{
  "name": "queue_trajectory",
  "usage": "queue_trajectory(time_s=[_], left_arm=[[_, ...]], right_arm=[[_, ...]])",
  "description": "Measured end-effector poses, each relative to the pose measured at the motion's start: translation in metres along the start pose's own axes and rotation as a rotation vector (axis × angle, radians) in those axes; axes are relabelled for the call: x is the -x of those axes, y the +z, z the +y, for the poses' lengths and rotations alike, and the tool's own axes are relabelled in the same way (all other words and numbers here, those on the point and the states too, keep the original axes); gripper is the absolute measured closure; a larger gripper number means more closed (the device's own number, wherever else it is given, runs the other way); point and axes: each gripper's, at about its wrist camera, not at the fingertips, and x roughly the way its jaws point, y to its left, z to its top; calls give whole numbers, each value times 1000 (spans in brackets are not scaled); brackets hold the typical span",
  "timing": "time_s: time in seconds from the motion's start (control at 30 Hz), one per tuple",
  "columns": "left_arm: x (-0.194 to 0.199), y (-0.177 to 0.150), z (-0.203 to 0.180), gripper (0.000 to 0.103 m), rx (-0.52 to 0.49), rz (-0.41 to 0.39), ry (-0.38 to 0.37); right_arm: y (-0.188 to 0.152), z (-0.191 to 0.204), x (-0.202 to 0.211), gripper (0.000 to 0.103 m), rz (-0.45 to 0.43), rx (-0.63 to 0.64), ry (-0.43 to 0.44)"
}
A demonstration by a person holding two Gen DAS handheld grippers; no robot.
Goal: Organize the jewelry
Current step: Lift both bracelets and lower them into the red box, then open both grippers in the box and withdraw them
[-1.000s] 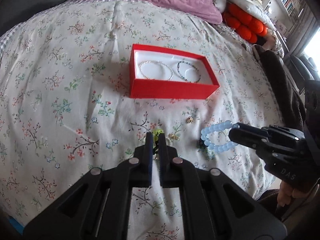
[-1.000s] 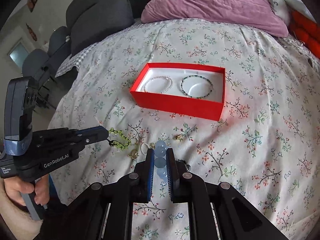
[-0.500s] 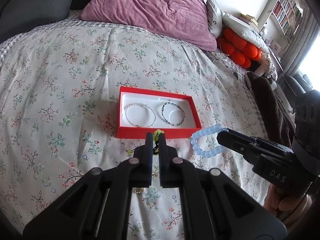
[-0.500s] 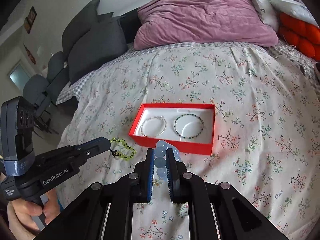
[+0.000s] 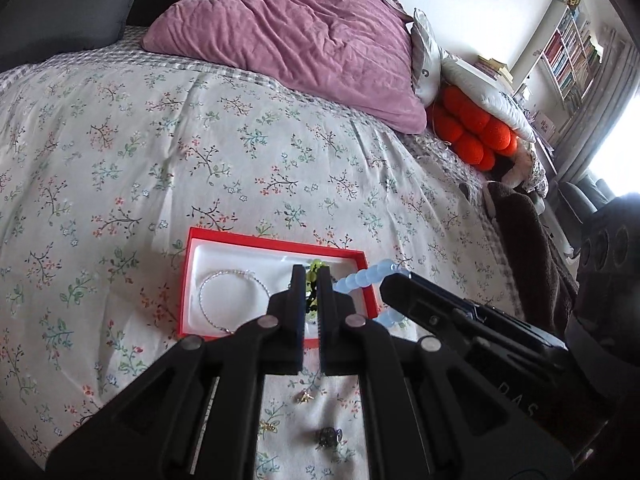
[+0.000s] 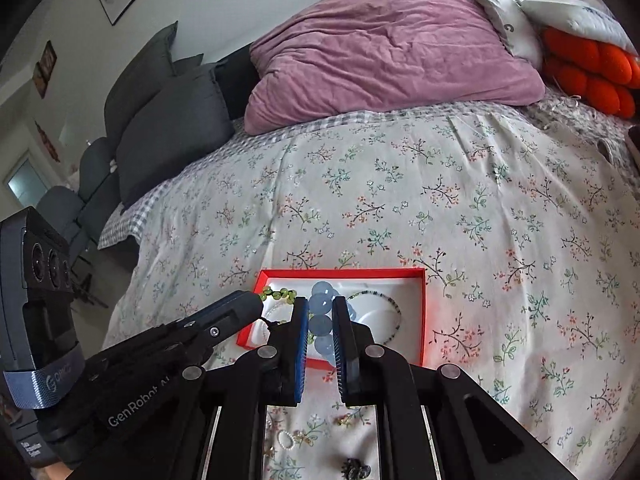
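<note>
Left gripper (image 5: pixel 311 280): jaws pinching the green bead bracelet (image 5: pixel 315 270), held above the red box (image 5: pixel 182 304), over its right half. Right gripper (image 6: pixel 320 312): jaws clamped on the pale blue bead bracelet (image 6: pixel 322 306), also above the box; part of its loop hangs free beside the tips.

Progress, judged: about midway. Two bracelets lie in the white lining of the box: a thin pearl-like one (image 5: pixel 230 296) on the left and a dark beaded one (image 6: pixel 384 312) on the right. Two more are carried and not yet released.

Left on the bed (image 6: pixel 480 220), near side of the box: small pieces, roughly four to five. I count a dark cluster (image 6: pixel 355 470), a small white ring (image 6: pixel 285 438) and two or three gold-toned bits (image 5: pixel 305 397); exact types too small to tell.

Count: boxes 1; bracelets 4 (2 stored, 2 held); loose small pieces 4–5.
</note>
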Motion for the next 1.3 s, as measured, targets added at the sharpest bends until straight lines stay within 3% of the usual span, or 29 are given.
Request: queue_trajectory(time_s=[0.3, 0.47, 0.77, 1.07, 1.17, 1.3], left_arm=[[-27, -7, 26, 97, -51, 52, 175], [-32, -9, 45, 97, -32, 83, 209], [-33, -12, 48, 97, -54, 96, 238], [-28, -13, 36, 97, -80, 91, 223], [-23, -15, 30, 88, -106, 99, 226], [-10, -20, 24, 58, -127, 93, 232]], right_arm=[[-3, 10, -30, 91, 37, 19, -17], [0, 14, -37, 91, 29, 13, 20], [-5, -14, -53, 91, 55, 17, -129], [-6, -19, -50, 89, 62, 24, -148], [-5, -21, -46, 87, 79, 20, -145], [-7, -22, -33, 83, 87, 29, -156]])
